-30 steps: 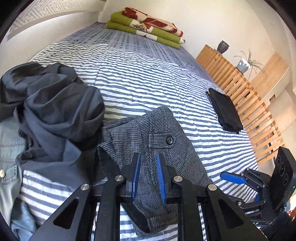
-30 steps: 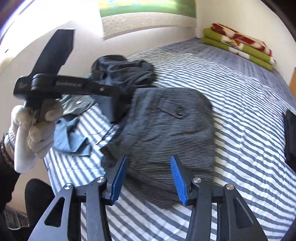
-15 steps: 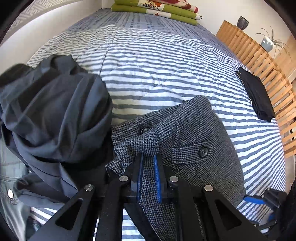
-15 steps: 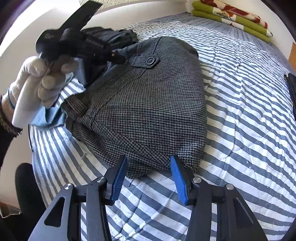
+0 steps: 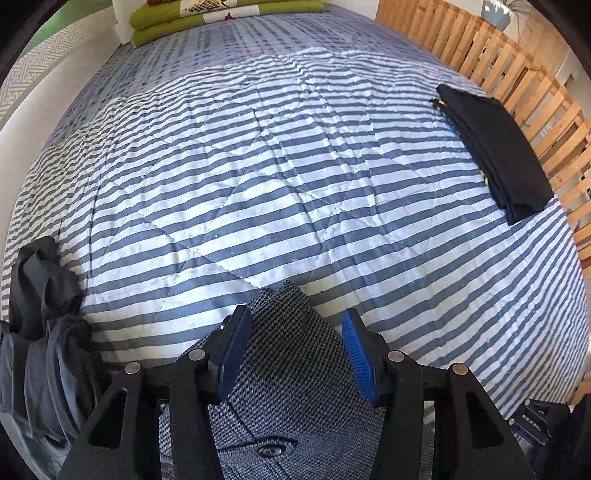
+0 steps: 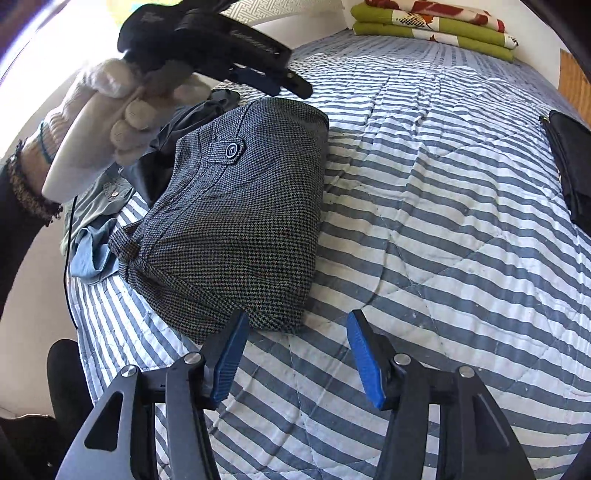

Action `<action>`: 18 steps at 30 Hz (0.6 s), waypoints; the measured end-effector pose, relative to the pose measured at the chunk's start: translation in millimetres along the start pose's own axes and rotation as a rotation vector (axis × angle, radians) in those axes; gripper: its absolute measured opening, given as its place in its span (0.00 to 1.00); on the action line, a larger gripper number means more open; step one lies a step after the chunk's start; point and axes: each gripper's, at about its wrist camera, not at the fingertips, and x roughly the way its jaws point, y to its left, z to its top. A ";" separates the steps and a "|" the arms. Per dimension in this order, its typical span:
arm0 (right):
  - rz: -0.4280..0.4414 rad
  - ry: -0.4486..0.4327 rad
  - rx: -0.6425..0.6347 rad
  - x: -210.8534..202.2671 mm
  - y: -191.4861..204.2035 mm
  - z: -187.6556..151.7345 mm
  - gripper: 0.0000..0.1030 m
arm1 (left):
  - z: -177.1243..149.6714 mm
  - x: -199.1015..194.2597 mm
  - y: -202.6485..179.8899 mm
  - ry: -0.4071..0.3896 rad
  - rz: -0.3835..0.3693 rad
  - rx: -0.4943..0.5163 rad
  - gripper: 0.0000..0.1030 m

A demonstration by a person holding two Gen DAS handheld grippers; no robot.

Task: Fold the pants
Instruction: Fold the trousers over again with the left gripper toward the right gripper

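Observation:
The grey houndstooth pants (image 6: 240, 221) lie in a folded bundle on the striped bed cover (image 6: 443, 221), a buttoned pocket flap facing up. In the left wrist view the pants (image 5: 295, 376) lie directly under my left gripper (image 5: 295, 350), which is open with its blue pads wide apart. From the right wrist view, a white-gloved hand (image 6: 110, 122) holds the left gripper (image 6: 280, 79) raised above the far end of the bundle, clear of the cloth. My right gripper (image 6: 295, 354) is open just off the near edge of the pants; its left fingertip (image 6: 229, 354) is beside the hem.
A dark grey garment heap (image 5: 44, 332) and a light blue denim piece (image 6: 92, 251) lie left of the pants. A folded black garment (image 5: 495, 147) rests by the wooden slatted rail (image 5: 517, 74). Folded green blankets (image 6: 436, 26) sit at the far end of the bed.
My left gripper, shut on the pants' waist half a second ago, has let go, opened and swung toward the bed's middle. The right gripper stays open near the hem.

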 end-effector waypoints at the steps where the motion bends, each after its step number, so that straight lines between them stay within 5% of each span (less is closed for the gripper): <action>1: 0.008 0.004 -0.002 1.4 -2.2 -0.8 0.51 | 3.0 7.9 -0.5 0.013 0.027 0.006 0.53; 9: 0.085 0.037 -0.016 21.8 -3.7 10.2 0.51 | 20.6 39.6 8.5 0.083 0.036 -0.044 0.53; 11: 0.085 0.047 -0.035 27.8 1.5 11.5 0.51 | 22.4 44.5 6.3 0.097 0.038 -0.038 0.37; 14: 0.100 0.061 -0.037 33.8 5.8 12.9 0.35 | 22.5 48.3 0.0 0.103 0.073 -0.001 0.30; 18: 0.081 0.052 -0.051 32.2 9.2 13.5 0.26 | 22.6 45.4 2.4 0.103 0.064 -0.015 0.14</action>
